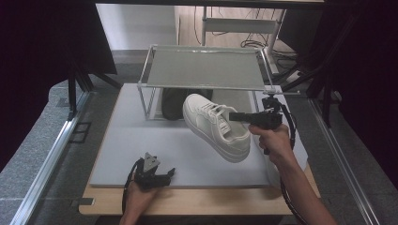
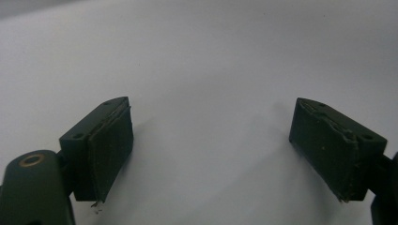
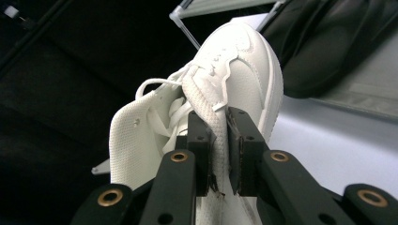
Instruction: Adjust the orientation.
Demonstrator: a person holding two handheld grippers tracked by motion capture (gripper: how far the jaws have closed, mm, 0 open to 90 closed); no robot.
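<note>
We carry the white sneaker (image 1: 216,126) toward the rack (image 1: 202,68).
Right gripper (image 3: 219,136) pinching its tongue — left gripper (image 2: 211,145) spread; next, aim for the shelf.

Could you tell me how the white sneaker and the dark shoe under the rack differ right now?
The white sneaker hangs tilted above the grey mat, pinched at its tongue by the right gripper; the dark shoe rests under the wire rack, untouched. One is white, the other black. Both are single shoes.
</note>
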